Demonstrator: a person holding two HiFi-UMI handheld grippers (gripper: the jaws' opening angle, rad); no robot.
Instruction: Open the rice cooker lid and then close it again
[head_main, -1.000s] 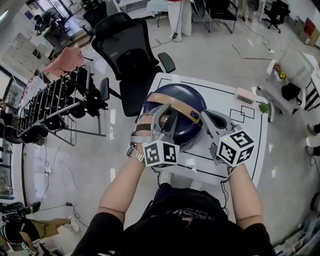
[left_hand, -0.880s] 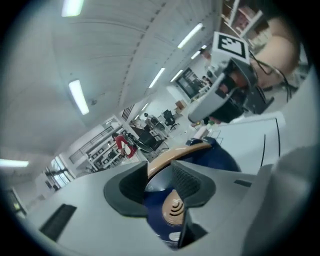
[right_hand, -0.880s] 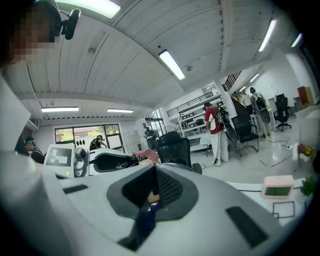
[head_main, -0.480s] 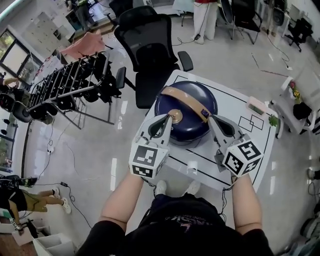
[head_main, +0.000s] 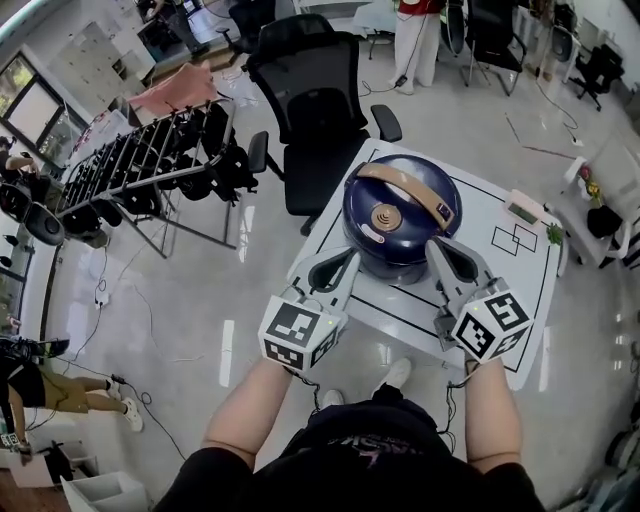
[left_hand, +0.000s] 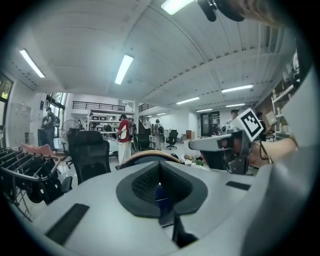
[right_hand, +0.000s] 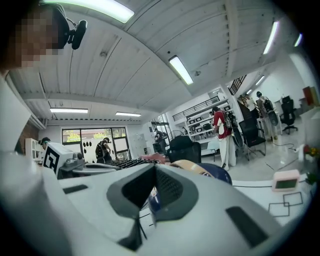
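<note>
A navy rice cooker (head_main: 400, 215) with a tan handle (head_main: 405, 190) stands on the white table (head_main: 520, 290), its lid down. My left gripper (head_main: 343, 263) is shut and empty, just short of the cooker's near left side. On the near right side my right gripper (head_main: 436, 250) is also shut with nothing in it. In the left gripper view the closed jaws (left_hand: 159, 167) point at the cooker's handle (left_hand: 147, 155), and the right gripper (left_hand: 220, 145) shows beside them. In the right gripper view the closed jaws (right_hand: 154, 174) point past the cooker (right_hand: 217, 172).
A small pink device (head_main: 525, 208) lies at the table's far right, beside black outlines drawn on the top. A black office chair (head_main: 315, 90) stands behind the table and a drying rack (head_main: 150, 165) to the left. A person (head_main: 420, 40) stands farther back.
Both grippers have drawn back toward me off the cooker's top. The left one let go of the lid area, rolled over and closed its jaws. The cooker now shows uncovered.
</note>
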